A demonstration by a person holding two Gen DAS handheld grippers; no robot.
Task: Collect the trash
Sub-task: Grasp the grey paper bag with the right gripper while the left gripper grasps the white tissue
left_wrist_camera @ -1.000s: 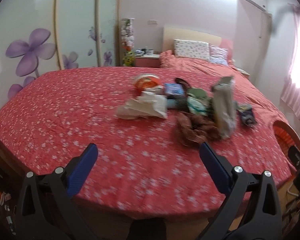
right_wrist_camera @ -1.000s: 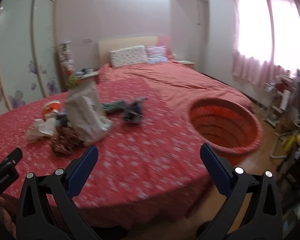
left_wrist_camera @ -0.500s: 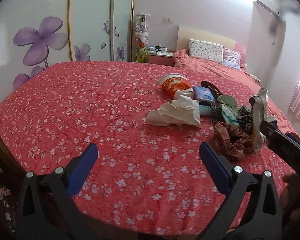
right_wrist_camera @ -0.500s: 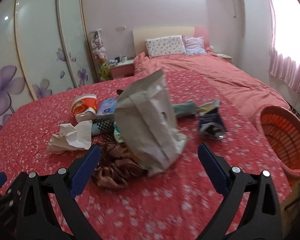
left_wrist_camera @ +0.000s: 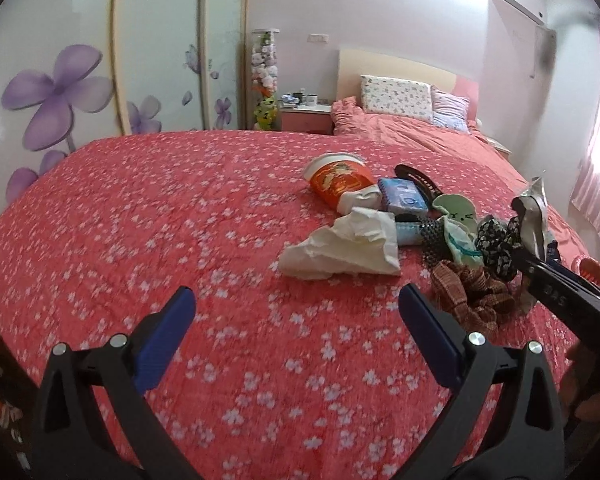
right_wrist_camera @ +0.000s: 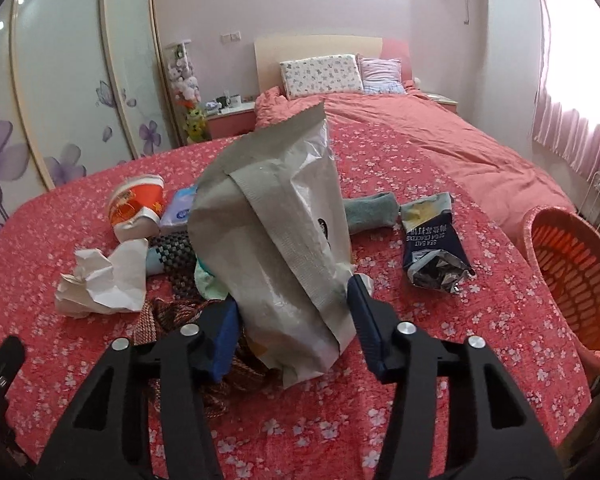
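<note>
A: What carries everything here?

B: The bed (left_wrist_camera: 148, 216), under a red floral cover. The mixed pile sits right of centre, and the orange basket (right_wrist_camera: 567, 264) stands past the bed's right edge, probably so trash can be dropped straight in.

A: Which piece is being handled?

B: The silver foil bag (right_wrist_camera: 284, 248), the tallest piece of trash. It stands upright in front of the right gripper (right_wrist_camera: 292, 320), whose fingers are drawn in on either side of its lower part. The right one touches the foil; whether the left one presses it too cannot be told, so the grip looks not yet firm. Taking it low probably keeps the bag from folding.

A: And the other tool?

B: The left gripper (left_wrist_camera: 296, 332) hovers above bare cover with its fingers wide apart, holding nothing, near the crumpled paper (left_wrist_camera: 339, 248), likely its next target.

A: What else is there?

B: An orange cup (right_wrist_camera: 136, 208) on its side, a dark cracker packet (right_wrist_camera: 435, 252) between bag and basket, and a brown scrunchie (left_wrist_camera: 471, 292), which looks like no trash at all.
</note>
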